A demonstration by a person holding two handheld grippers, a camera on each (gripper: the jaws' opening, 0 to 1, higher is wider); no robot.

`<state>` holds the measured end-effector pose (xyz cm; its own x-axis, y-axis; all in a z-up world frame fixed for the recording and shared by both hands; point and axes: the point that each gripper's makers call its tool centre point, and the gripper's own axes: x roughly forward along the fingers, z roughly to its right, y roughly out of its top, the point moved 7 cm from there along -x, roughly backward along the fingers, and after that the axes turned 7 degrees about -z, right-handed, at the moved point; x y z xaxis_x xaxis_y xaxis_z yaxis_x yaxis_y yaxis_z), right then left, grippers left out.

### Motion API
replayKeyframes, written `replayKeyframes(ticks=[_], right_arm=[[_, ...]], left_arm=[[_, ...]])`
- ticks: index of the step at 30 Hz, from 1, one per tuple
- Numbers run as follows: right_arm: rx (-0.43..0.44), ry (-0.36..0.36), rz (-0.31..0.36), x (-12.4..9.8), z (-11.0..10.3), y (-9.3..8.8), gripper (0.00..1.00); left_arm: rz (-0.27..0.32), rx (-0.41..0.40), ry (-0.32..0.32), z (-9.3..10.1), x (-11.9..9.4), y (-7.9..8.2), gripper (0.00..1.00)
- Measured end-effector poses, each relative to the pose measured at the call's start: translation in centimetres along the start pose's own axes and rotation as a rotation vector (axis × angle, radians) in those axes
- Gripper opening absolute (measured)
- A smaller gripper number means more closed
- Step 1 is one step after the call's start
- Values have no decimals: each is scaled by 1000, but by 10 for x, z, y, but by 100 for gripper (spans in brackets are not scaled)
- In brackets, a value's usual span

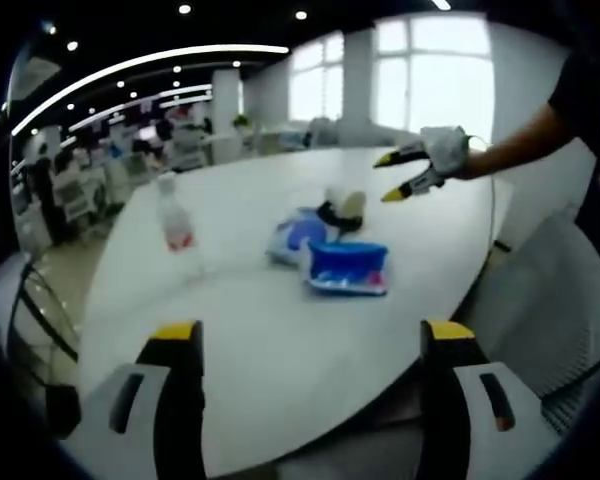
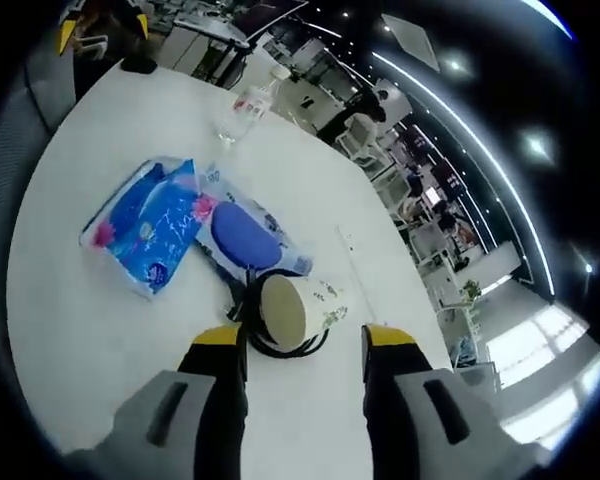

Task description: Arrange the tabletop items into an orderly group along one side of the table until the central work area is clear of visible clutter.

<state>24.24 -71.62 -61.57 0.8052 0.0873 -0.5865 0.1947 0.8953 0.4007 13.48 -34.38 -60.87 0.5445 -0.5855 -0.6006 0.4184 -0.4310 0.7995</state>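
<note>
White table [image 2: 100,330]: cup [image 2: 292,308] hides black cable [image 2: 280,350] under it; both grippers [image 1: 310,345] [image 2: 302,345] w/ jaws apart.

Left gripper view sits low at the near edge of the white surface [image 1: 280,350], looking level across it toward windows; clutter mid-distance. It catches the right gripper [image 1: 392,176] reaching in from the right, past the pile. Right gripper view looks steeply down from close above the surface [image 2: 80,330], rolled, ceiling lights at right. Shared: blue packs [image 1: 348,267] [image 2: 150,232], cup [image 1: 352,205] [image 2: 285,310] on a black cable [image 2: 280,350], bottle [image 1: 176,225] [image 2: 245,105].
</note>
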Motion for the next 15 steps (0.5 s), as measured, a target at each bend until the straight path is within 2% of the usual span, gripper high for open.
replayKeyframes(ticks=[9,15], right_arm=[[-1,2,-21,25,9,3,35],[-7,17,-31,40,15,3,38]], left_arm=[[-4,-2,7,1,0,1,84],[-4,-6,8,1,1,1,84]])
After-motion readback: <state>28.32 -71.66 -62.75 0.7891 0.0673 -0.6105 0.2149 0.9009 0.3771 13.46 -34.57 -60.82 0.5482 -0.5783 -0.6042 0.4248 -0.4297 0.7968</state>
